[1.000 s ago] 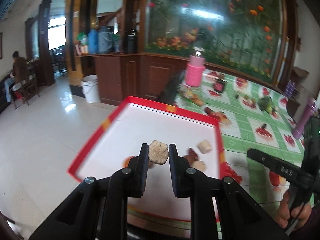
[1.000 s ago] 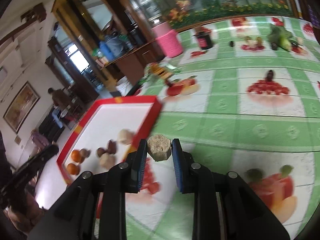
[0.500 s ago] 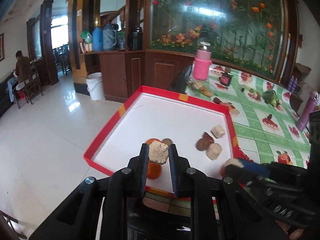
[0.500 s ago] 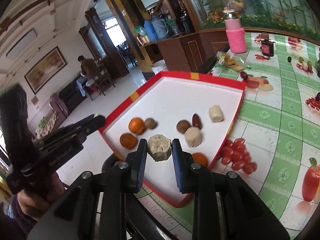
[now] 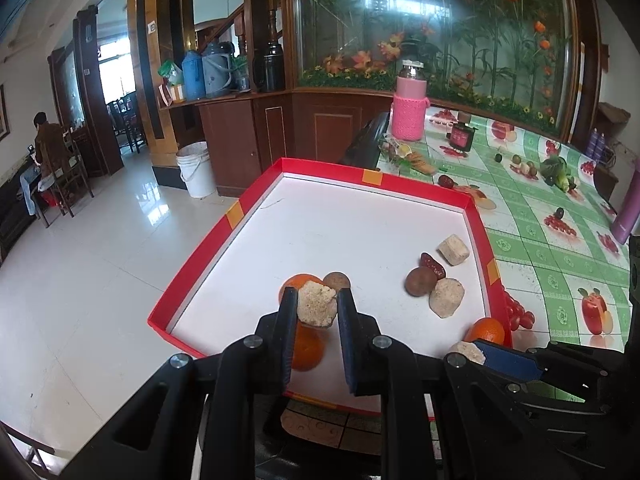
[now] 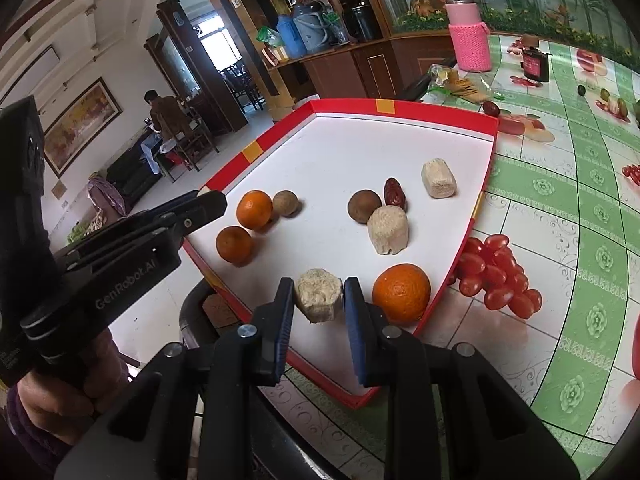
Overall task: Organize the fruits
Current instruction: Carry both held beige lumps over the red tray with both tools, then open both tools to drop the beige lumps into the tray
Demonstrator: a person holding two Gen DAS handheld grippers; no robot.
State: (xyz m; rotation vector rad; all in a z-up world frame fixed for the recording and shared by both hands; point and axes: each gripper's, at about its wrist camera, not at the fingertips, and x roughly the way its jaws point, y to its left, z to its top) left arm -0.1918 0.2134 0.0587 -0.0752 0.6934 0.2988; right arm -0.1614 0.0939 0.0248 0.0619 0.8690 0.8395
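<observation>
A red-rimmed white tray [image 5: 256, 190] [image 6: 436, 109] lies at the table's near corner. My left gripper [image 5: 317, 312] is shut on a beige crumbly chunk [image 5: 316, 309], held over the tray's near left, above two oranges [image 5: 306, 348]. My right gripper [image 6: 319, 300] is shut on a similar beige chunk [image 6: 319, 294] over the tray's near edge, beside a large orange [image 6: 401, 294]. The tray also holds two small oranges [image 6: 254, 209], two brown round fruits [image 6: 364, 206], a red date [image 6: 395, 193] and two beige chunks [image 6: 388, 229].
The green fruit-print tablecloth [image 6: 560, 184] runs right of the tray. A pink-sleeved bottle [image 5: 409, 106], a small dark jar [image 5: 462, 136], snacks and small fruits stand at its far side. A purple bottle [image 5: 628, 220] is at right. Floor drops off left of the tray.
Both grippers have drawn in over the tray's near edge, each still holding its chunk. The right gripper swung left from above the tablecloth to the tray and lowered.
</observation>
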